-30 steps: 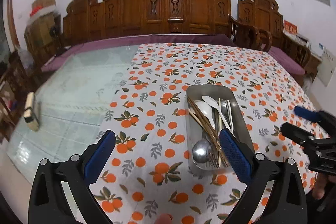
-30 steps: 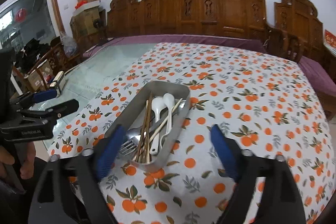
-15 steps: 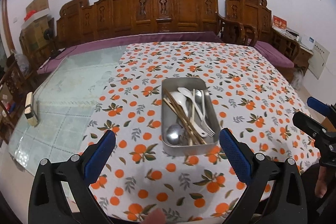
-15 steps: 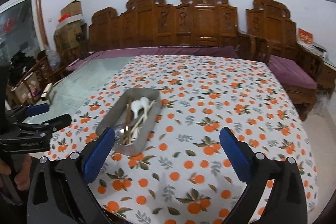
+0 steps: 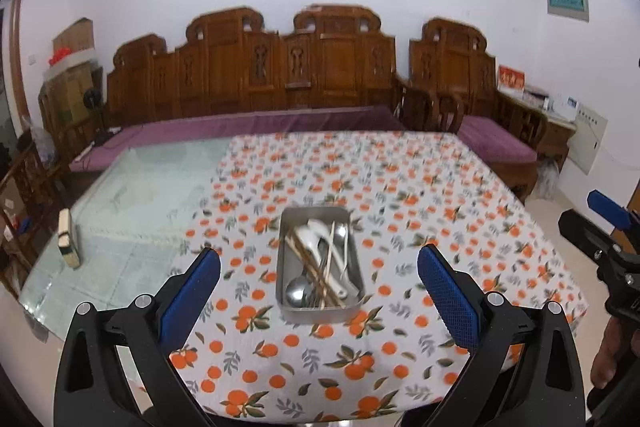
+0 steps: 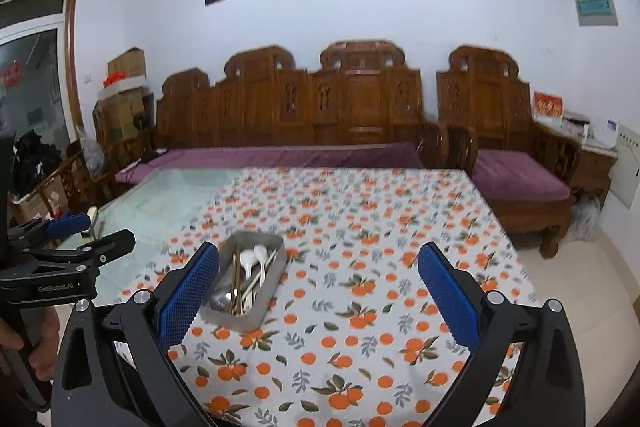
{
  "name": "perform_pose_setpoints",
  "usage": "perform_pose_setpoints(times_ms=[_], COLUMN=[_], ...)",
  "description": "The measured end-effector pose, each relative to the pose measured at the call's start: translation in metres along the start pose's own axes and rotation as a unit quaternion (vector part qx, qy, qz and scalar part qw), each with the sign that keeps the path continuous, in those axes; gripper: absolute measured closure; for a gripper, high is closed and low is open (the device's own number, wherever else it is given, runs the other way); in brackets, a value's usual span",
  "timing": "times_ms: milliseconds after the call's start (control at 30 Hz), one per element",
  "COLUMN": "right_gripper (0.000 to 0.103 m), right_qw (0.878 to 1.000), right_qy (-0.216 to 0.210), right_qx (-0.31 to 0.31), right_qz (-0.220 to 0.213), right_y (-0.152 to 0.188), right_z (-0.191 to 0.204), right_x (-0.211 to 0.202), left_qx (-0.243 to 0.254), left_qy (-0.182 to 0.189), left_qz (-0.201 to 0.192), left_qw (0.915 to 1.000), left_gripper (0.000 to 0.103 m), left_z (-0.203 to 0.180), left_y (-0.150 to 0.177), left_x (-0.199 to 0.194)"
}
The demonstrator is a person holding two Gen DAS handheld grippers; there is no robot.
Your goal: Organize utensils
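A metal tray (image 5: 352, 259) stands on the orange-print tablecloth (image 5: 440, 219) and holds wooden chopsticks (image 5: 308, 267), white spoons (image 5: 320, 233) and a steel spoon (image 5: 298, 293), all mixed. The tray also shows in the right wrist view (image 6: 276, 281). My left gripper (image 5: 319, 281) is open and empty, held back from the table's near edge in line with the tray. My right gripper (image 6: 319, 281) is open and empty, to the right of the tray and back from it. Each gripper shows at the edge of the other's view.
The table's left part is bare glass (image 5: 140, 195) with a small block (image 5: 68, 237) on it. A carved wooden bench with purple cushions (image 5: 248, 127) stands behind the table. A wooden chair (image 6: 516, 183) stands at the right. Boxes are stacked at the left wall.
Both grippers have pulled back and up from the table, so the tray looks smaller and farther. Both stay open and empty. The tray and utensils have not moved.
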State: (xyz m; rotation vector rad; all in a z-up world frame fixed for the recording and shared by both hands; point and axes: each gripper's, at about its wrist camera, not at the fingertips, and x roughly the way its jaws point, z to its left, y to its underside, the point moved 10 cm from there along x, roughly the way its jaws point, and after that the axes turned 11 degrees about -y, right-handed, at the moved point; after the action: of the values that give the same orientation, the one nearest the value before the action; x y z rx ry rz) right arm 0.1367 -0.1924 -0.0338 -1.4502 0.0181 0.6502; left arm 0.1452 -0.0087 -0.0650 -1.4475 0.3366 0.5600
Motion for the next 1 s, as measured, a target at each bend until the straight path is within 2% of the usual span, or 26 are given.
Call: perform_pose_setpoints(times_ms=[133,367,1000], right_gripper=[0.003,0.003,0.003], right_qw=[1.0,0.999,0.999], right_qy=[0.003,0.005,0.011], right_qx=[-0.007,-0.009,-0.003], right_qz=[-0.02,-0.036,-0.035], right_y=[-0.014,-0.021,-0.023], right_z=[0.005,0.01,0.007], right_x=[-0.021,-0.038,-0.043], left_qx=[-0.005,-0.012,-0.018], left_qy=[0.002,0.002,0.001], left_qz=[-0.031,-0.056,-0.076], left_qw=[0.9995,0.9983,0.997], left_gripper=[0.008,0.008,0.008], left_z=[-0.002,-0.002,0.003], left_y=[-0.017,-0.026,-0.03], left_x=[-0.029,-0.054,-0.073])
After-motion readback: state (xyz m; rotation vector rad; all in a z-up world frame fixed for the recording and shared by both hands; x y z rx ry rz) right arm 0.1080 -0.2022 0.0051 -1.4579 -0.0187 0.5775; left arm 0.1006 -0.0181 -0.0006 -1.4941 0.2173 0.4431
